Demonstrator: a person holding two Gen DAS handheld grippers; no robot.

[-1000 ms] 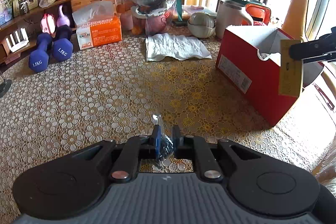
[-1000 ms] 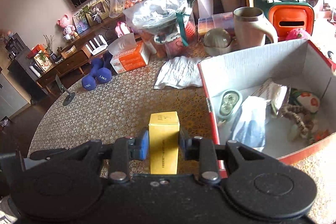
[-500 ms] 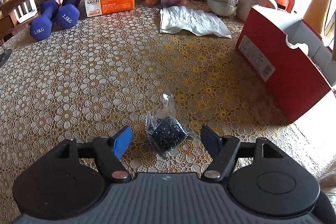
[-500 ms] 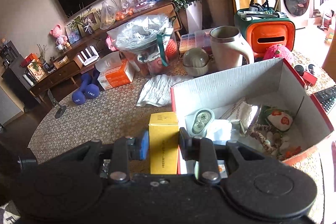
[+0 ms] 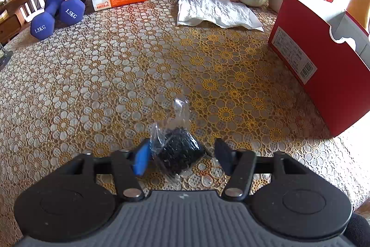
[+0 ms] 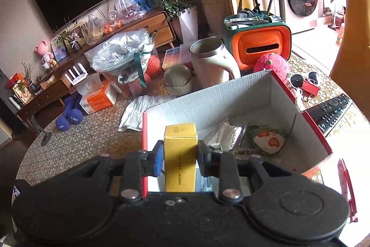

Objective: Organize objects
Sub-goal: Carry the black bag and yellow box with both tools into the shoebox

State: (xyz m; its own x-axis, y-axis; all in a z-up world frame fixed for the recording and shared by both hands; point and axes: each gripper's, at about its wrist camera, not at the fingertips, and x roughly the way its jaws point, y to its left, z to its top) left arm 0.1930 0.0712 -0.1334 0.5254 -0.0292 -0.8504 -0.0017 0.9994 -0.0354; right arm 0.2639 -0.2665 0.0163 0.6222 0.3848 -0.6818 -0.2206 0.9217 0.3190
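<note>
Since the earlier frame our left gripper [image 5: 181,155] has let go of the small clear bag of black beads [image 5: 177,149], dropped closer to the bench [image 5: 97,75], and its fingers have just been closing in again. In the left wrist view they stand spread on either side of the bag, the blue pad [image 5: 141,160] just touching its plastic, the other finger apart from it. The bag lies on the lace cloth, with the red cardboard box [image 5: 323,75] off to the right.

From the right wrist view, we have carried the yellow carton [image 6: 180,156] across over the box [image 6: 208,98]. Our right gripper [image 6: 180,157] pinches the upright carton between its fingers, above the box's near left corner; packets and a strawberry-print pouch [image 6: 269,141] lie inside.
</note>
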